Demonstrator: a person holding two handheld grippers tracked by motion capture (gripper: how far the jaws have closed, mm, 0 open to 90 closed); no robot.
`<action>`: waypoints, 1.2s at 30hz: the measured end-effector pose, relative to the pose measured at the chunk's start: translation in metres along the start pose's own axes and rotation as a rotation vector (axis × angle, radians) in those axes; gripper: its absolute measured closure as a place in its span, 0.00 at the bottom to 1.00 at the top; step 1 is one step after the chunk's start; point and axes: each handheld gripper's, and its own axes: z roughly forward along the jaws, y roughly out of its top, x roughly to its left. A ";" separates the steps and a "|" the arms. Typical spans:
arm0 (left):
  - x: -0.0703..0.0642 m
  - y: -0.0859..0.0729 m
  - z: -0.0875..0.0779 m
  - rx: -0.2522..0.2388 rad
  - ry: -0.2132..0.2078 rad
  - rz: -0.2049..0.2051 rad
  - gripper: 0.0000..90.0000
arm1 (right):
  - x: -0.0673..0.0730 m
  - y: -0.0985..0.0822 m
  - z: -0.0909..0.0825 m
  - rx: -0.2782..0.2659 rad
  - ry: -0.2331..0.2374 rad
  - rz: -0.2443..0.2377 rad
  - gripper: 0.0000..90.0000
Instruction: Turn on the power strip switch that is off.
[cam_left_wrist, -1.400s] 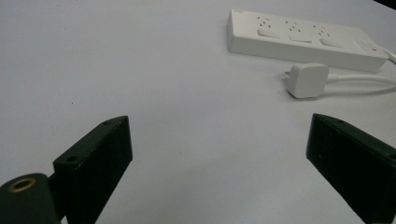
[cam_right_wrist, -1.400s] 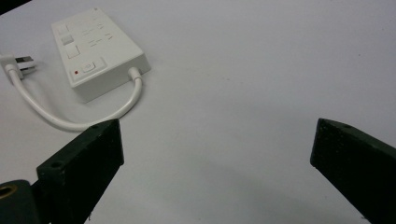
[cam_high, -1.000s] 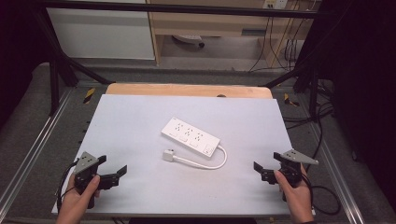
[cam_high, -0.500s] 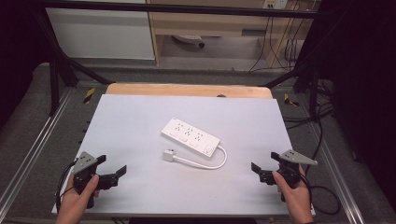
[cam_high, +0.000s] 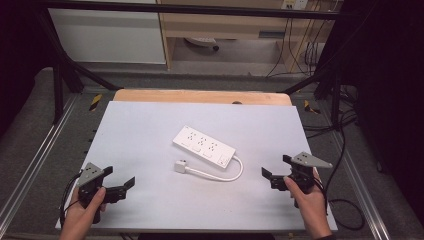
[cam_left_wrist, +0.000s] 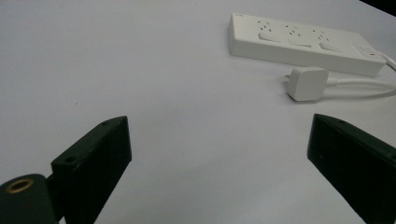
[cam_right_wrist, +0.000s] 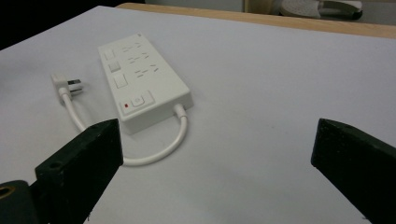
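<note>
Power strip (cam_high: 204, 145), white, lies flat on the pale table surface (cam_high: 150, 125), ahead of both my grippers and between them, well apart from each. Its short white cable (cam_high: 220, 175) leaves the switch end, loops toward me, and ends in a white plug (cam_high: 180, 166) that rests on the table just beside the strip's near long edge. My left gripper (cam_high: 120, 185) sits at the near left of the table, held in my left hand (cam_high: 82, 212); its jaws stand wide apart with nothing between them. In the left gripper view, the strip (cam_left_wrist: 303, 44) lies ahead and to the right of the jaws, with the plug (cam_left_wrist: 306, 83) nearer. My right gripper (cam_high: 276, 169) sits at the near right, held in my right hand (cam_high: 306, 200); its jaws are likewise spread wide and empty. In the right gripper view, the strip (cam_right_wrist: 140, 84) lies ahead and to the left, its switch end nearest, and the cable (cam_right_wrist: 159, 149) curves close to the left jaw.
</note>
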 end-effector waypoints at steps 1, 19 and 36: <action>0.000 0.000 0.000 -0.001 0.000 0.000 0.07 | 0.002 0.003 0.002 0.005 0.007 -0.007 0.03; 0.000 0.000 0.000 0.001 -0.001 0.004 0.07 | 0.028 0.047 0.032 0.020 0.058 -0.076 0.04; 0.000 -0.001 0.001 0.004 0.000 0.004 0.07 | 0.046 0.075 0.057 0.021 0.069 -0.114 0.04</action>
